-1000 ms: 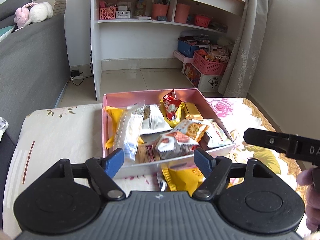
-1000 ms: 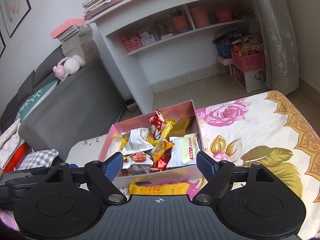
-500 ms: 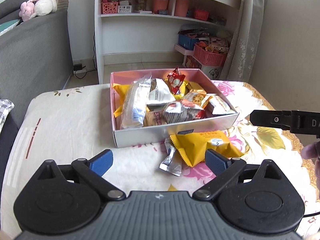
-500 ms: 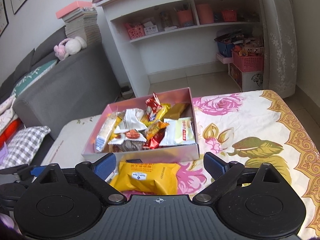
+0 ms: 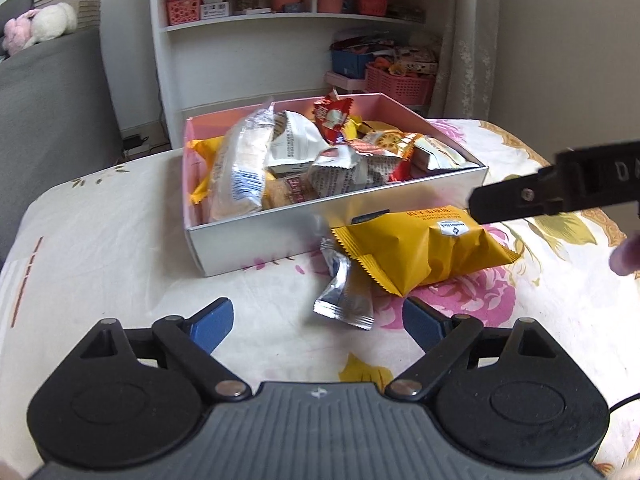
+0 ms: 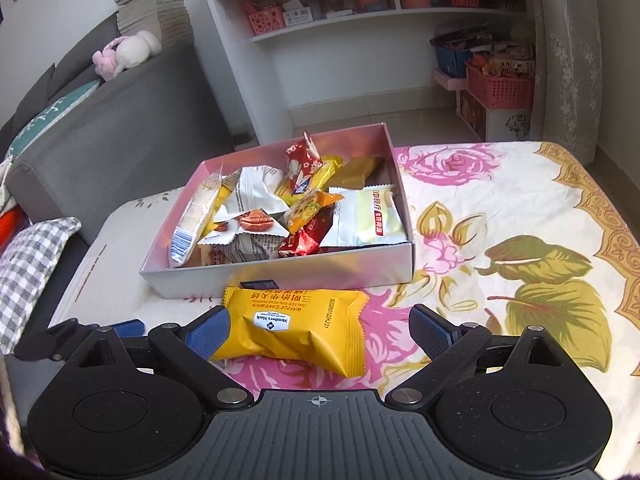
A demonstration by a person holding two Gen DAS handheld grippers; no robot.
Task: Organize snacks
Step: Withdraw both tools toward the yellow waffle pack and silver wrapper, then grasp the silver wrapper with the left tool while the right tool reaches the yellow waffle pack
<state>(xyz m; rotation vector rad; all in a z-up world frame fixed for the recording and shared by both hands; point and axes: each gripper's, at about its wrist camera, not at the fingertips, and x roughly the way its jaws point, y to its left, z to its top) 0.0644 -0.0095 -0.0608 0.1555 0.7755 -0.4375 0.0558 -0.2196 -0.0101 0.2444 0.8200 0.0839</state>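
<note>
Snacks fill the pink box (image 6: 404, 196) on the flowered tablecloth (image 6: 500, 216), but two packets lie outside it, just in front of its near wall: a yellow waffle packet (image 6: 296, 326) and a small silver packet (image 5: 344, 296) beside it, the yellow one overlapping the silver one's upper end. The right gripper (image 6: 320, 330) hangs with its jaws spread wide and nothing held, the yellow packet lying between its blue pads, nearer the left pad. The left gripper (image 5: 318, 320) is likewise spread and empty, with the silver packet just ahead of the gap between its fingers. The step in hand looks like a pick of the loose packets. To do it well, I would centre the right claw on the puffed middle of the yellow packet, come down low so the pads bite across the body and not the crimped seam, then close gently, since an air-filled wrapper will squash and slip. The left claw should take the silver packet by its lower body, clear of the yellow corner. Readable print on the yellow packet, seen upside down, includes "Member's Mark", "WAFFLE SANDWICH" and a code like "B20260122C231"; Chinese characters run beside it.
</note>
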